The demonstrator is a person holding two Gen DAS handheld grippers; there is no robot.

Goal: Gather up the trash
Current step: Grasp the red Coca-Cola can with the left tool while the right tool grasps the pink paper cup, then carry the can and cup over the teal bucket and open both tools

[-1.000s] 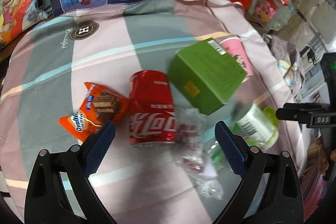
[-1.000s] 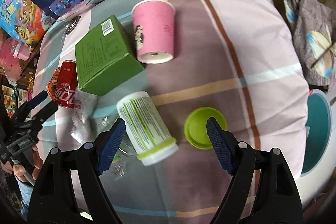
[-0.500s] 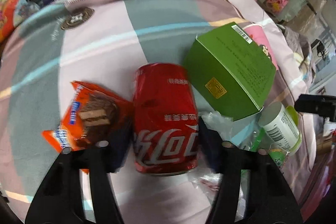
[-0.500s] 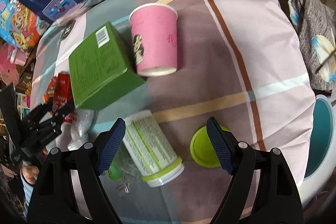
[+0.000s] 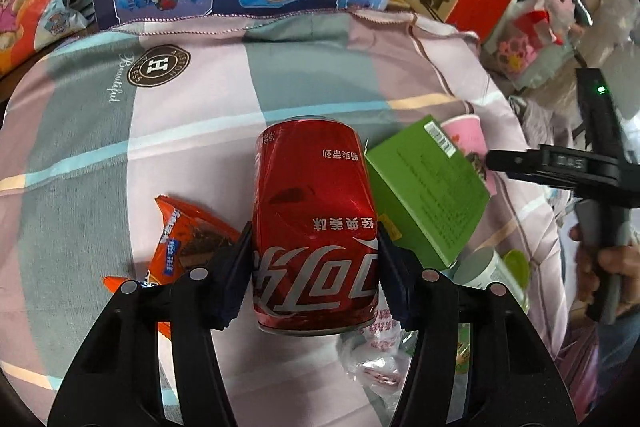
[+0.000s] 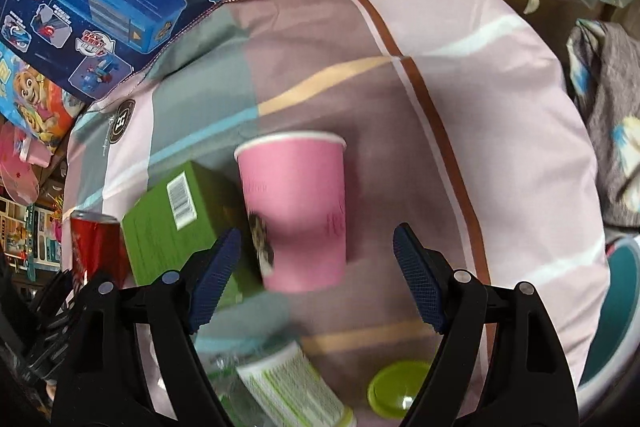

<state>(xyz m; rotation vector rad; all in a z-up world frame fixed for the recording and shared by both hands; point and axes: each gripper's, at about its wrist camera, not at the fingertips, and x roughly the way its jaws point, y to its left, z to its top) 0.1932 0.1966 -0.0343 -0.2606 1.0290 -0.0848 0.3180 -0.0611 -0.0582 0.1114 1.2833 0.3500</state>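
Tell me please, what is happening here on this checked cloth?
A person with a gripper in each hand is collecting trash from the cloth. The left gripper is shut on the red cola can, its fingers pressing both sides. The right gripper is open, with the lying pink paper cup between its fingers, not yet gripped. The green box, orange wrapper and green lid lie untouched.
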